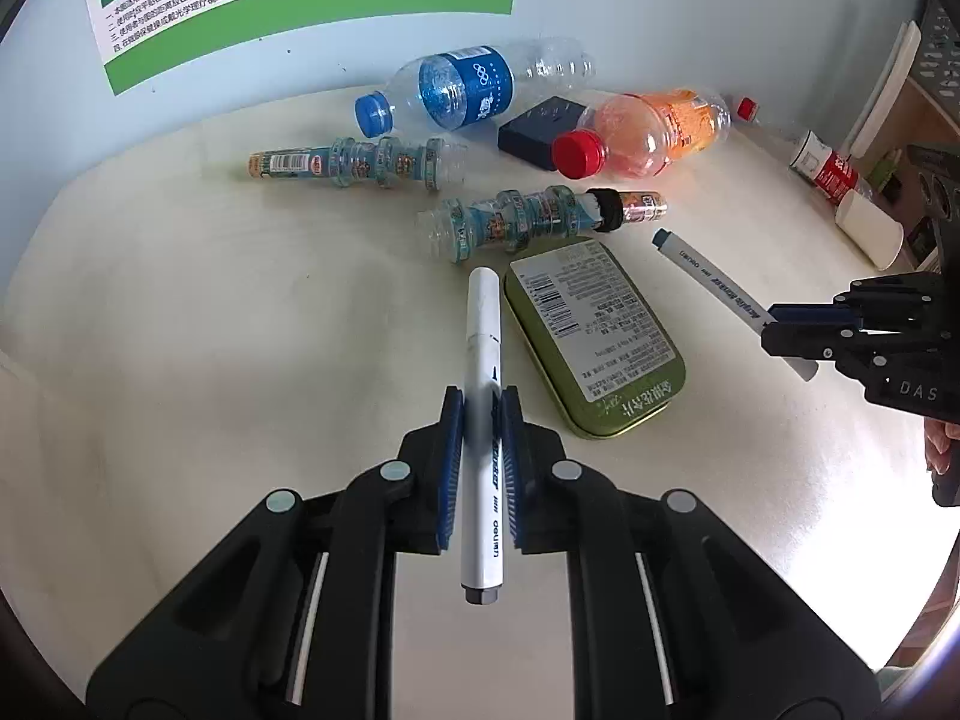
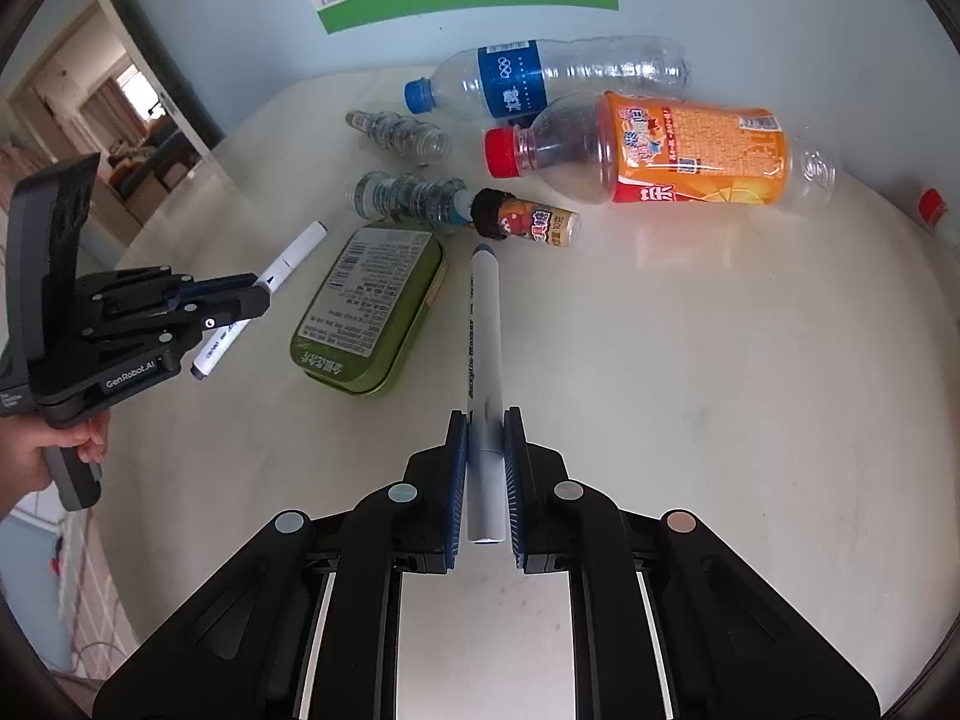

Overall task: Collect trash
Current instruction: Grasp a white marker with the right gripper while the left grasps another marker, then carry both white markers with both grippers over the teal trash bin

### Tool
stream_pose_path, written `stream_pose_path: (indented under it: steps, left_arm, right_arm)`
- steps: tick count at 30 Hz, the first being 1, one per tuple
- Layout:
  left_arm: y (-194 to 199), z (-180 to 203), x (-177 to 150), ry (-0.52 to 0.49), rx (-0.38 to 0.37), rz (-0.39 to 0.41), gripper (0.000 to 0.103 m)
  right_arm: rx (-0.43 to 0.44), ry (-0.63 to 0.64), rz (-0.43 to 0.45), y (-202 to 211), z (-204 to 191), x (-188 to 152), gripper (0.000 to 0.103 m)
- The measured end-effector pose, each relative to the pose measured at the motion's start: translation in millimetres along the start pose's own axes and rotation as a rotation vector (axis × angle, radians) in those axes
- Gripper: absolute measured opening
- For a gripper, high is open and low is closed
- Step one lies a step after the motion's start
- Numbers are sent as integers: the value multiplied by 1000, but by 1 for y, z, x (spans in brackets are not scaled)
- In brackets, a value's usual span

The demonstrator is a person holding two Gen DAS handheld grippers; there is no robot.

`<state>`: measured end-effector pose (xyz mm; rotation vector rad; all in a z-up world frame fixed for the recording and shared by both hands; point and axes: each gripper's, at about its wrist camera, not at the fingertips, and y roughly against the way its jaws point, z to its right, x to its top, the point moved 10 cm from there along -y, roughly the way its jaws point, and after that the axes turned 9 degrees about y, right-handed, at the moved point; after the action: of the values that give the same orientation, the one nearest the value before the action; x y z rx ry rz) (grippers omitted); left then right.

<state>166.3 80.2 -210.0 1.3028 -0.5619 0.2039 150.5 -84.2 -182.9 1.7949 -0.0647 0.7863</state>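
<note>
While the left tool (image 1: 481,414) is clamped on a white marker (image 1: 483,360), the pen runs straight out along the fingers, its rounded white cap pointing ahead and its grey butt back toward the camera. Just ahead and to the right of it lies a green tin (image 1: 591,339), label up, on the pale desk (image 1: 210,330). Beyond that lie two ridged little bottles, a blue-capped water bottle (image 1: 462,90) and an orange drink bottle (image 1: 648,132), on their sides near the light blue wall. Far right, the right tool (image 1: 792,333) grips a second marker (image 1: 711,282).

From the right wrist, the right tool (image 2: 485,420) is pinched shut on that second marker (image 2: 483,324), long axis straight ahead, blue-grey tip leading. The tin (image 2: 372,312) sits just left of it, bottles ahead. Further left, a hand (image 2: 36,456) carries the left tool (image 2: 252,300) with the white marker (image 2: 288,258) angled up and right; a doorway opens behind it.
</note>
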Motion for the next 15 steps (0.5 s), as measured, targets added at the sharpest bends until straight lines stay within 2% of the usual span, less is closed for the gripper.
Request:
stream_pose_path:
  steps: [6,11,15]
  left_arm:
    - [29,-10,-4,43,-4,46,11]
    - [58,-32,-20,104,45,68,11]
    - [89,-66,-43,209,120,89,11]
  right_arm:
    - [63,24,48,41,-15,9,13]
    - [109,137,75,64,-62,26,13]
    - [164,227,74,56,-111,43,13]
